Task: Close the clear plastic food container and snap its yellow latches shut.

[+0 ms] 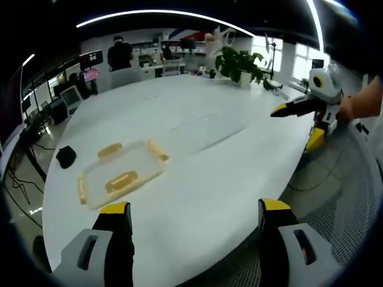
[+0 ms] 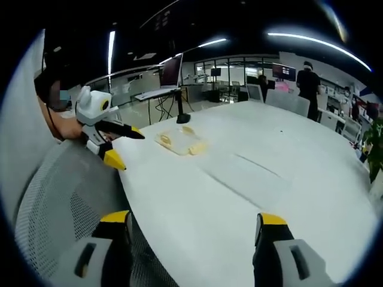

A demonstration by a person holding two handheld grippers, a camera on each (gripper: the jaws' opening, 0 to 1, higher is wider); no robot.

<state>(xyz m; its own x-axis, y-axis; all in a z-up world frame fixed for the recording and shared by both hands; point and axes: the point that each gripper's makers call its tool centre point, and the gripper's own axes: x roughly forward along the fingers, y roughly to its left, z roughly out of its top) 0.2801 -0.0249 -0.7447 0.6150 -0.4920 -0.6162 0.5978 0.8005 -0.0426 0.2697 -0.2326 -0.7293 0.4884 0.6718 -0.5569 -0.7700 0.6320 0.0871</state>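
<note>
In the left gripper view the clear container lies on the white table at lower left of frame, just above the left gripper's left jaw and clear of both. Its long axis runs from lower left up to the right, yellow latches at its edges. Both jaws stand apart, empty. In the right gripper view the right gripper is likewise spread and empty; the container sits far up the frame, left of centre, beside the left gripper.

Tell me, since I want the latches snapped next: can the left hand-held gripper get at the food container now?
Probably yes. The left hand-held gripper is open, and bare table lies between it and the food container; nothing blocks the way.
</note>
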